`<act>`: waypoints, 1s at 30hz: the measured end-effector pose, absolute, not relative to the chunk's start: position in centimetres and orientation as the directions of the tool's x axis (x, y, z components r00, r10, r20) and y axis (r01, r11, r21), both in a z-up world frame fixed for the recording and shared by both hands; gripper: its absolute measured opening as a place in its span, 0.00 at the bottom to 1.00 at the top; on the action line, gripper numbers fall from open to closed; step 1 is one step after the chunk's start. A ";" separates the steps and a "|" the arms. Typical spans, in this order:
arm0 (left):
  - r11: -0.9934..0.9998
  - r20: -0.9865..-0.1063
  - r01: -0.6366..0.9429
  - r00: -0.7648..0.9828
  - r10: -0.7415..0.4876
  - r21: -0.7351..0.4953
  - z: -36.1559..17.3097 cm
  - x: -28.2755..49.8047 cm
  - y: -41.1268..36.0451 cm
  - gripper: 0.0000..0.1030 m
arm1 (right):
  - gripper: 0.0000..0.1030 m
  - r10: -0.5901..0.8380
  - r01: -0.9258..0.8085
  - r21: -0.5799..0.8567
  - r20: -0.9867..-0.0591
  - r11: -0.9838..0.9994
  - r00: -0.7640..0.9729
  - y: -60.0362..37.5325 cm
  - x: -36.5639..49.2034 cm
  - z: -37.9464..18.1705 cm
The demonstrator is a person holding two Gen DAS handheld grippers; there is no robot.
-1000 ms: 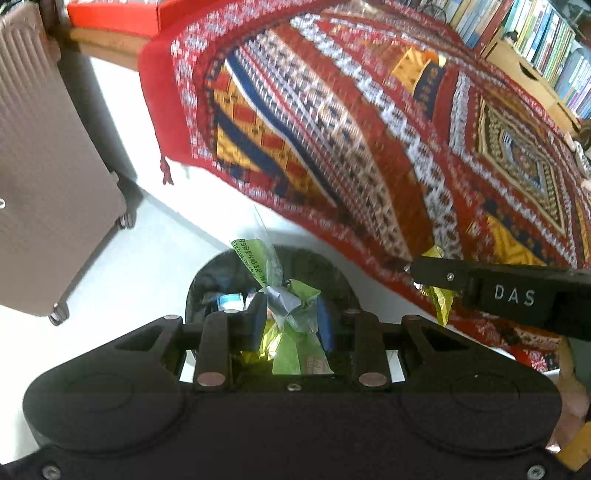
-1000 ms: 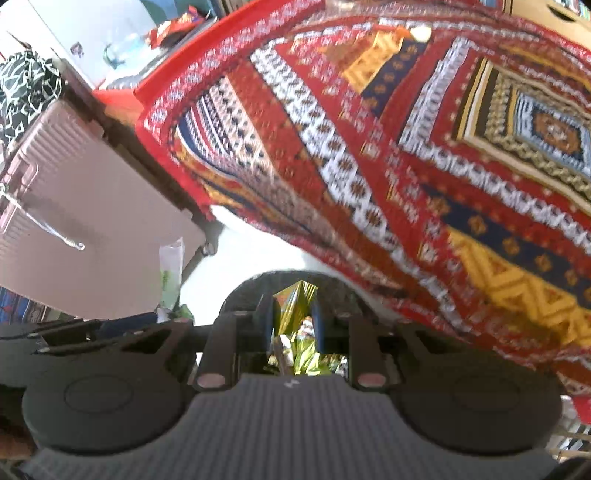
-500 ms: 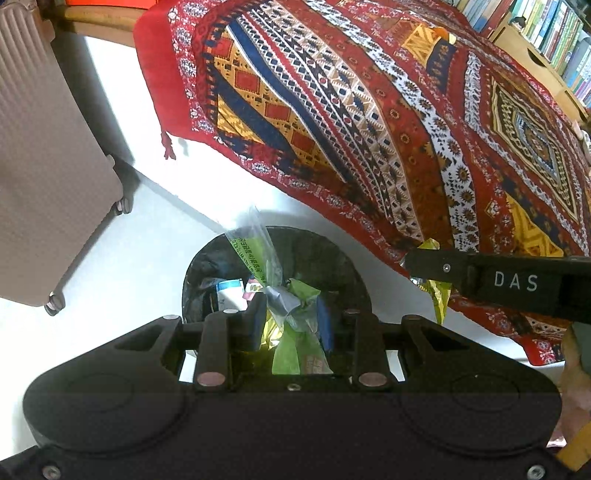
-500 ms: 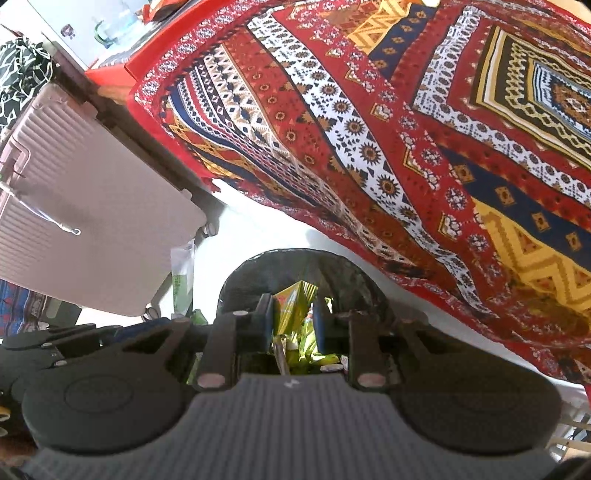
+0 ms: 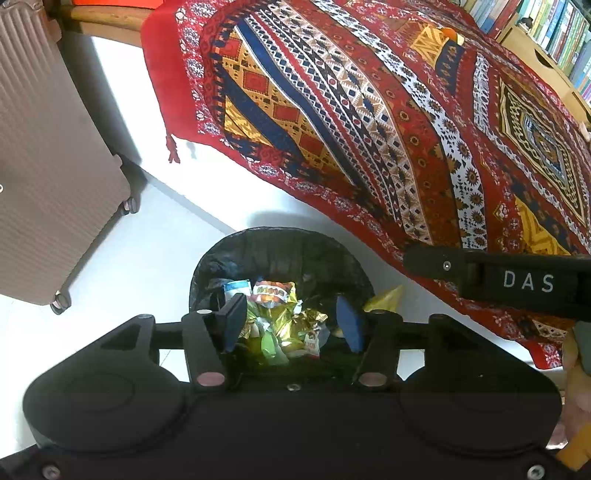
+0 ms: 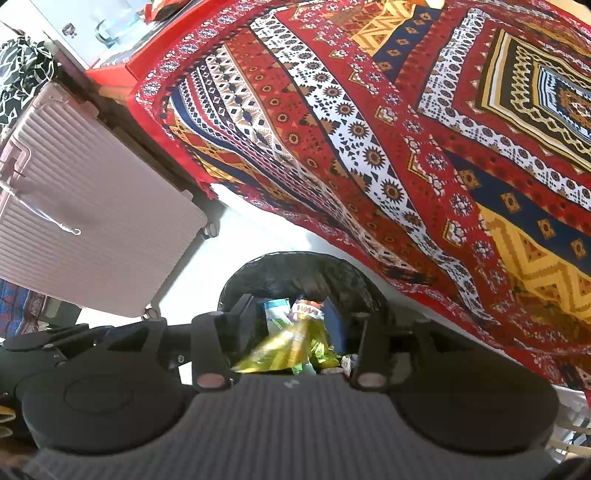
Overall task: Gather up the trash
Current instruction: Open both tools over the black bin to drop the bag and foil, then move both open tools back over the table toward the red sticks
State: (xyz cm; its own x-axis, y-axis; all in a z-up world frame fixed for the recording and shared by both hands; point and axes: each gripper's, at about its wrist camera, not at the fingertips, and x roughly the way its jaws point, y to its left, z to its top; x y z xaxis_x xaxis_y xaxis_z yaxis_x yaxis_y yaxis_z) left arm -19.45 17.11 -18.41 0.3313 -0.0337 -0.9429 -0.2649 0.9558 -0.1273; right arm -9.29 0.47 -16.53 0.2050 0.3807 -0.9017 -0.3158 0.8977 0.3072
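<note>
— Starting closest in: what are the jaws doing?

— Both are opening. The left gripper (image 5: 291, 323) points steeply down over the trash bin (image 5: 280, 240), and its blue pads (image 5: 349, 325) stand apart with nothing pressed between them. The right gripper (image 6: 291, 325) does likewise; a blurred yellow-gold wrapper (image 6: 284, 350) shows in its gap, but neither pad touches it.

— And the trash itself?

— Inside the bin, which has a black liner. A heap of crumpled wrappers (image 5: 284, 321) lies there — gold foil, green plastic, a white and orange packet. One yellow wrapper (image 5: 384, 297) shows by the bin's right rim, below the right gripper's black finger; I cannot tell whether it is in the bin.

— What lies beyond?

— White floor (image 5: 122, 266) around the bin. Left of it stands a ribbed pinkish suitcase (image 5: 55, 155) on wheels. Just behind the bin hangs a red patterned bedspread (image 5: 369, 122), its edge draping close over the rim. Farthest off, top right, a bookshelf (image 5: 554, 33).
</note>
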 end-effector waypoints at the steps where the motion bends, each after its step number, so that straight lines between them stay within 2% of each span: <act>1: 0.956 -0.942 -0.264 0.335 -0.031 -0.125 -18.3 -19.5 17.1 0.53 | 0.59 0.382 -0.316 0.308 -0.901 0.897 0.207 0.5 -9.3 -16.4; 9: 0.965 -0.923 -0.242 0.386 -0.003 -0.104 -15.3 -18.9 17.1 0.59 | 0.62 0.401 -0.307 0.320 -0.880 0.896 0.256 0.1 -9.0 -13.8; 15: 0.964 -0.877 -0.231 0.480 -0.007 -0.134 -10.5 -17.2 17.4 0.60 | 0.65 0.408 -0.247 0.337 -0.844 0.908 0.349 -1.5 -7.6 -9.1; 18: 0.965 -0.841 -0.222 0.540 0.002 -0.140 -7.5 -15.3 17.3 0.68 | 0.66 0.412 -0.223 0.348 -0.814 0.911 0.410 -2.4 -6.3 -6.3; 20: 0.968 -0.820 -0.210 0.573 0.010 -0.135 -5.9 -13.9 17.0 0.70 | 0.66 0.416 -0.212 0.358 -0.792 0.909 0.447 -3.1 -5.1 -4.7; 30: 0.982 -0.783 -0.161 0.622 0.021 -0.102 -1.7 -5.5 13.3 0.71 | 0.67 0.386 -0.172 0.353 -0.730 0.920 0.564 -6.8 1.9 -0.4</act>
State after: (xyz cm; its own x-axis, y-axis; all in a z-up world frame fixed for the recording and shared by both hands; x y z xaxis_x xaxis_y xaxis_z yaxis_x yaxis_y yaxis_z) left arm -5.46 13.35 -1.69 0.6219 0.0207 -0.7828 -0.1612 0.9816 -0.1021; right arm 1.88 -6.81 -0.43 0.5638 0.3858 -0.7303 -0.1721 0.9197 0.3530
